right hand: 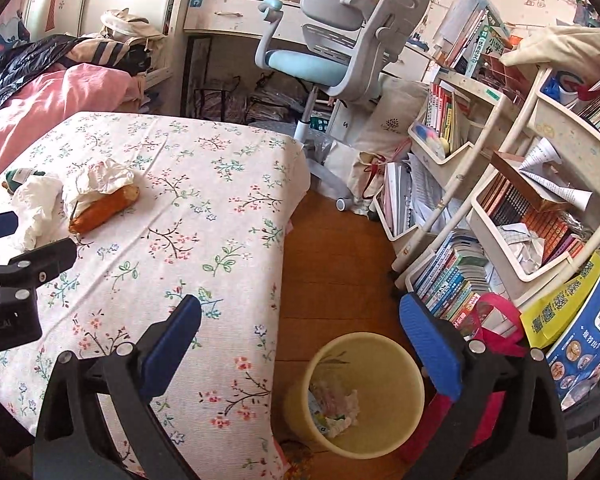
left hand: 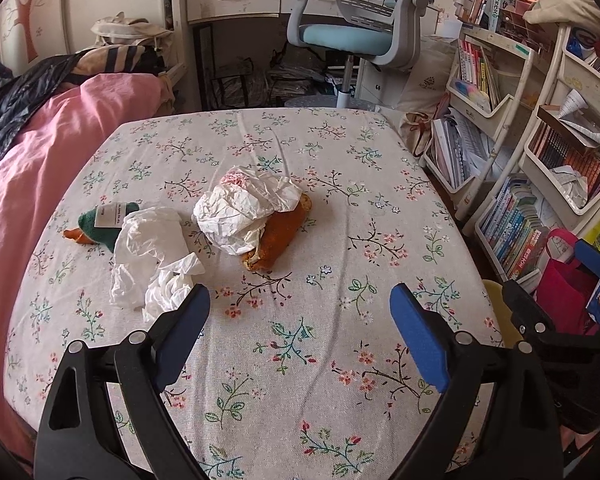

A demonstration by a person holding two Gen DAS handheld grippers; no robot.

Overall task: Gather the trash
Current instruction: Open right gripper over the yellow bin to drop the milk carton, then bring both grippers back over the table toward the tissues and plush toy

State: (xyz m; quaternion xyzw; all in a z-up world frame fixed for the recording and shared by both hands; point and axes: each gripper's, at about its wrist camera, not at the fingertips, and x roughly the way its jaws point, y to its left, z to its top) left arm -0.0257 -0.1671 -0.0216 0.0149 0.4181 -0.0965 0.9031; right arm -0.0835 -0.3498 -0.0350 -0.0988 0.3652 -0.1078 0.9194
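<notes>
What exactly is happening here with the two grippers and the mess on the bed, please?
A person is clearing trash off the floral bed sheet with two handheld grippers. The right gripper is open and empty above the yellow wastebasket, which already holds crumpled scraps. The left gripper is open too, aimed at the bed, nothing between its fingers. Two crumpled white papers remain there, one lying on an orange plush toy, the other beside a green one.

Bed sheet: cream, floral print, beneath the tongs. Crumpled papers: white, ahead of the tongs. Bin: pale yellow, below right tongs. Tong pads: blue. Quilt: pink.
</notes>
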